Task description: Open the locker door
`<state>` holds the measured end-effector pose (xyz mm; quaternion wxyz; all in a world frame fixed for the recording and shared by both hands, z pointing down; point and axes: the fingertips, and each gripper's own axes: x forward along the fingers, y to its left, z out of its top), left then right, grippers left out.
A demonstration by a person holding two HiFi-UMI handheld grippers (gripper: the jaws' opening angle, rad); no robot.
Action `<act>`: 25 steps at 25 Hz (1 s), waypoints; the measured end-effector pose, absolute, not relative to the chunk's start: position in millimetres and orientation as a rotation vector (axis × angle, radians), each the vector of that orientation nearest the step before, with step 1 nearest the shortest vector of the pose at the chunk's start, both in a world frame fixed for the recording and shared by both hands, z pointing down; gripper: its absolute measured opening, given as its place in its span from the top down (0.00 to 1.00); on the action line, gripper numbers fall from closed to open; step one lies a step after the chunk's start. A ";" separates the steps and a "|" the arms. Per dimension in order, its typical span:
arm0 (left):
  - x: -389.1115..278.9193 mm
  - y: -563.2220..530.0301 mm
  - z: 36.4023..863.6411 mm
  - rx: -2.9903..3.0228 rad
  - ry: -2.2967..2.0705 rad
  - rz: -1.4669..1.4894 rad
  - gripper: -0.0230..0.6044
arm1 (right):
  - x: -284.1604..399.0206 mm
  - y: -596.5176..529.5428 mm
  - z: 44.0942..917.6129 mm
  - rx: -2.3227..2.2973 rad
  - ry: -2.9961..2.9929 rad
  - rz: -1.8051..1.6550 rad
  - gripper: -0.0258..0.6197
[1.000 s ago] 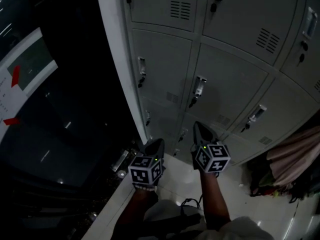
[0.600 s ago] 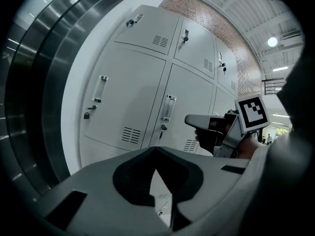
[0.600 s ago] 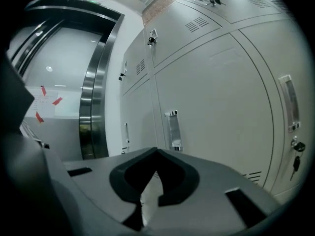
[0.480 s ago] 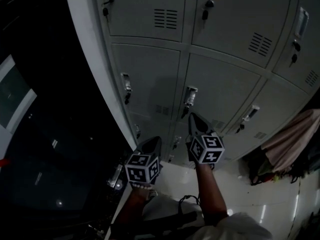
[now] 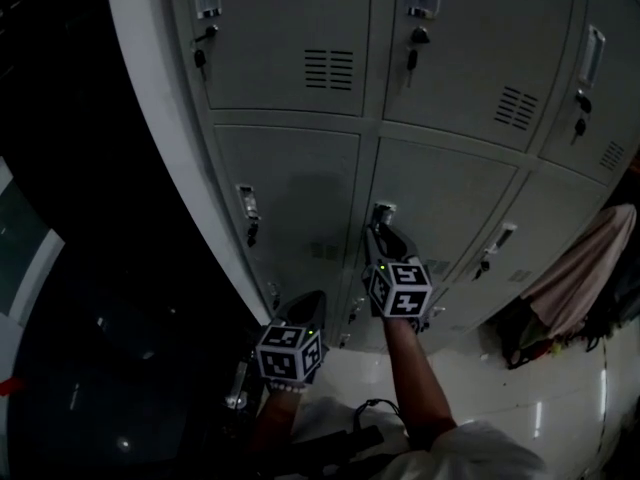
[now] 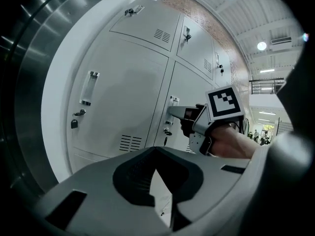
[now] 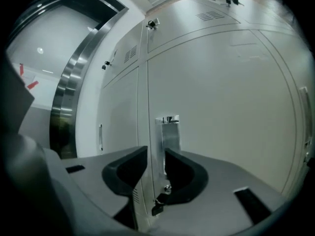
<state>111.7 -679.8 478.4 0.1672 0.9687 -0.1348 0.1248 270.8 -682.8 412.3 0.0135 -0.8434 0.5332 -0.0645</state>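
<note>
The grey locker door (image 5: 455, 203) in the middle row has a shiny metal handle (image 5: 382, 211) at its left edge, with a key lock (image 7: 158, 203) below it. My right gripper (image 5: 386, 236) points level at that handle (image 7: 168, 132). Its jaws have just been opening and stand apart, with the handle in line with the gap just beyond the tips and nothing pressed between the pads. My left gripper (image 5: 306, 304) hangs lower and to the left, away from the doors, with its tips (image 6: 156, 150) together and nothing held. The left gripper view also shows the right gripper (image 6: 171, 113) at the handle.
Closed lockers (image 5: 290, 38) surround the door on all sides, each with its own handle and key. A steel frame (image 7: 69, 97) and a dark glass wall lie to the left. Clothes (image 5: 570, 288) are piled on the glossy white floor (image 5: 520, 398) at the right.
My right gripper has moved up and forward until its tips reached the middle locker's handle. The left gripper has stayed low beside it, and the lockers now look closer.
</note>
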 end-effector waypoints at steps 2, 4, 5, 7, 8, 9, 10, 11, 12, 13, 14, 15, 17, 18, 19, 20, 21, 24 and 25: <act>111.5 -685.1 478.0 2.759 -0.374 0.356 0.97 | 273.4 -688.0 414.1 -2.653 1.638 -0.205 0.73; 110.2 -690.9 477.9 2.760 -0.370 0.356 0.97 | 274.4 -692.8 416.2 -2.666 1.626 -0.212 0.73; 109.4 -693.3 478.3 2.758 -0.370 0.356 0.97 | 274.9 -694.9 417.3 -2.668 1.621 -0.215 0.73; 108.3 -696.7 479.7 2.753 -0.369 0.356 0.97 | 275.5 -698.2 418.2 -2.672 1.617 -0.217 0.73; 107.9 -697.8 480.4 2.751 -0.369 0.355 0.97 | 276.0 -699.2 418.4 -2.676 1.616 -0.217 0.73; 107.3 -698.7 480.9 2.748 -0.369 0.353 0.97 | 276.2 -699.8 418.6 -2.681 1.614 -0.217 0.73; 106.4 -699.4 481.1 2.747 -0.370 0.351 0.97 | 276.2 -700.1 418.6 -2.688 1.613 -0.215 0.73; 105.4 -699.8 481.2 2.746 -0.372 0.350 0.97 | 276.0 -700.3 418.4 -2.695 1.611 -0.212 0.73; 104.5 -699.8 481.2 2.746 -0.373 0.350 0.97 | 275.7 -700.2 418.1 -2.704 1.609 -0.210 0.73; 103.5 -699.4 481.0 2.745 -0.375 0.349 0.97 | 275.0 -699.6 418.1 -2.710 1.610 -0.210 0.73; 102.5 -698.8 480.9 2.745 -0.378 0.348 0.97 | 273.9 -698.7 418.2 -2.715 1.614 -0.212 0.73; 101.4 -698.0 480.7 2.744 -0.381 0.346 0.97 | 272.2 -697.5 418.0 -2.715 1.621 -0.215 0.73; 99.4 -696.3 480.5 2.742 -0.390 0.343 0.97 | 267.2 -694.6 417.3 -2.707 1.639 -0.217 0.73; 98.6 -694.9 480.5 2.740 -0.395 0.343 0.97 | 264.4 -692.7 417.0 -2.704 1.647 -0.216 0.73; 98.0 -693.0 480.7 2.738 -0.399 0.342 0.97 | 261.5 -690.4 417.0 -2.702 1.654 -0.213 0.73; 97.6 -690.6 480.8 2.736 -0.402 0.341 0.97 | 258.6 -687.9 416.9 -2.703 1.660 -0.207 0.74; 97.5 -687.7 480.7 2.734 -0.405 0.339 0.97 | 255.2 -684.9 416.8 -2.706 1.667 -0.201 0.74; 97.3 -677.3 481.3 2.730 -0.412 0.337 0.97 | 242.5 -673.0 417.1 -2.720 1.691 -0.189 0.74; 97.1 -673.7 481.7 2.729 -0.414 0.338 0.97 | 238.4 -668.3 417.7 -2.725 1.696 -0.190 0.74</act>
